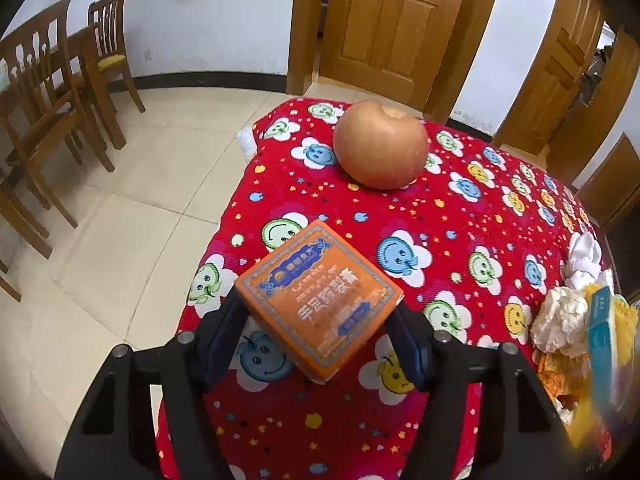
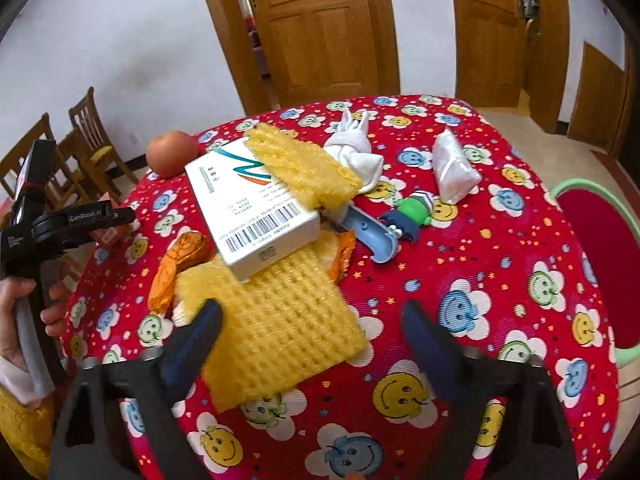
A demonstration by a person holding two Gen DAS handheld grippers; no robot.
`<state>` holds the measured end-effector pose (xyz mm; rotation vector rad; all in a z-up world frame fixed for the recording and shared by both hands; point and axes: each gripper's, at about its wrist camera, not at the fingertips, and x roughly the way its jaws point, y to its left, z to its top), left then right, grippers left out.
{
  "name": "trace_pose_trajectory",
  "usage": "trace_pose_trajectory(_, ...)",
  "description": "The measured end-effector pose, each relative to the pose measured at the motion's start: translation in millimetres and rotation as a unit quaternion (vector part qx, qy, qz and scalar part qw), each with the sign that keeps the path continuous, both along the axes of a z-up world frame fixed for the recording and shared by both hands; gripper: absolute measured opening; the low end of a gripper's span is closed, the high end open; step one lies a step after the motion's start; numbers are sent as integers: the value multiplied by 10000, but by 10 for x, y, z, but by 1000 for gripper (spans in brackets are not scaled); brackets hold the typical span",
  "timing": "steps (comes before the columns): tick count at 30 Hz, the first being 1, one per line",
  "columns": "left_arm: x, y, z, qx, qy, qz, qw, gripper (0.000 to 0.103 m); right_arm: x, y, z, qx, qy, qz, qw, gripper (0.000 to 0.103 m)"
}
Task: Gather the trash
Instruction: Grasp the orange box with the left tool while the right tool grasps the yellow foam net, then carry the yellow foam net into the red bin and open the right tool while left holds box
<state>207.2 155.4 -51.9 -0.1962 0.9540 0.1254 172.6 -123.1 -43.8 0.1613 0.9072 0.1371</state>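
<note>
An orange printed box [image 1: 320, 300] lies near the left edge of the red smiley tablecloth [image 1: 472, 216]. My left gripper [image 1: 316, 308] is shut on it, one pad against each side corner. In the right wrist view a yellow foam net [image 2: 280, 328] lies flat under my right gripper [image 2: 312, 310]. That gripper is open: its left fingertip [image 2: 208, 320] overlaps the net's edge, while the right one stands clear over the cloth. Behind the net sit a white barcoded box [image 2: 256, 208], a second yellow net [image 2: 304, 164] and an orange wrapper [image 2: 180, 264].
An apple [image 1: 380, 144] rests at the far side of the table. Crumpled tissue [image 1: 560, 316], a white cloth [image 2: 356, 148], a tissue pack [image 2: 454, 168] and a green toy on a blue scoop [image 2: 400, 216] lie about. A person's hand [image 2: 16, 308] grips the left handle. Wooden chairs [image 1: 48, 92] stand left, a red-seated stool [image 2: 600, 248] right.
</note>
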Motion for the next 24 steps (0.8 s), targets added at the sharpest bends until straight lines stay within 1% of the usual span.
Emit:
trace_pose_trajectory(1, -26, -17, 30, 27, -47, -12, 10000, 67, 0, 2, -1, 59, 25, 25, 10000, 68)
trace_pose_trajectory(2, -48, -25, 61, 48, -86, -20, 9999, 67, 1, -9, -1, 190, 61, 74, 9998, 65)
trace_pose_trajectory(5, -153, -66, 168, 84, -223, -33, 9997, 67, -8, -30, -1, 422, 138, 166, 9989, 50)
trace_pose_trajectory(7, -228, -97, 243, 126, -323, -27, 9994, 67, -34, -28, 7, 416, 127, 204, 9988, 35)
trace_pose_trajectory(8, -257, -110, 271, 136, -357, -29, 9993, 67, -53, -31, 12, 413, 119, 224, 9988, 31)
trace_pose_trajectory(9, -305, -132, 312, 148, -408, -37, 9990, 67, -73, -36, 12, 436, 128, 257, 9986, 22)
trace_pose_trajectory(10, -328, -145, 337, 156, -433, -43, 9989, 67, -89, -43, 12, 470, 139, 276, 9984, 19)
trace_pose_trajectory(13, -435, -207, 430, 198, -539, -66, 9983, 67, -156, -58, 40, 458, 77, 303, 9985, 13)
trace_pose_trajectory(18, -621, -307, 574, 263, -705, -135, 9971, 67, -308, -96, 177, 425, -183, 345, 9983, 12)
trace_pose_trajectory(24, -822, -407, 714, 207, -854, -199, 9959, 67, -483, -173, 332, 466, -399, 337, 9975, 11)
